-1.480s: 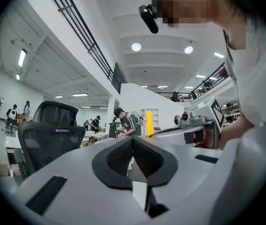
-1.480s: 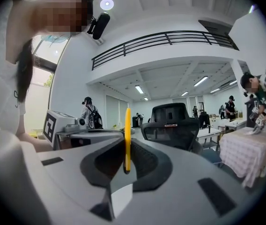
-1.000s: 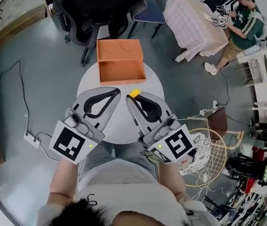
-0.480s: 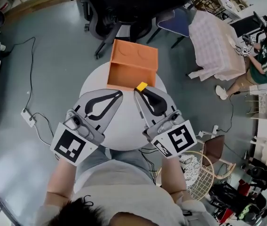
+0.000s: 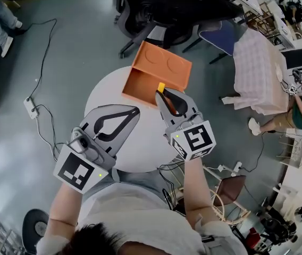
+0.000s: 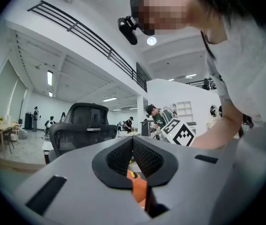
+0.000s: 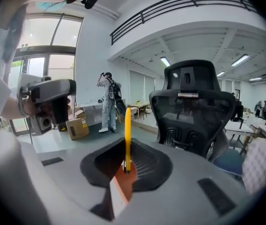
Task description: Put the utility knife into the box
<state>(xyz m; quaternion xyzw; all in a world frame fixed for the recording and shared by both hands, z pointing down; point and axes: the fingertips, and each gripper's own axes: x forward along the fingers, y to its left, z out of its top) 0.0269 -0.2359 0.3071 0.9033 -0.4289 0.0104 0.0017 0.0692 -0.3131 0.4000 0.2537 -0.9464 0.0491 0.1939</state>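
Note:
An open orange box (image 5: 147, 82) with its lid (image 5: 165, 62) tilted back stands at the far side of the round white table (image 5: 140, 142). My right gripper (image 5: 160, 93) is shut on a yellow utility knife (image 5: 161, 86), and its tip reaches over the box's near wall. In the right gripper view the knife (image 7: 127, 135) stands upright between the jaws, with the orange box (image 7: 122, 184) showing below it. My left gripper (image 5: 135, 109) hangs over the table's left part, shut with nothing in it. The left gripper view shows its jaws meeting (image 6: 133, 140) and the box's orange (image 6: 138, 191) through the gap.
A black office chair (image 5: 164, 7) and a blue chair (image 5: 221, 36) stand just behind the table. A cloth-covered table (image 5: 260, 73) is at the right. A power strip (image 5: 30, 106) with cables lies on the floor at the left. A brown stool (image 5: 231, 187) sits near my right elbow.
My right gripper has carried the knife forward, from over the table's middle to the box's near wall. The left gripper has stayed back over the table.

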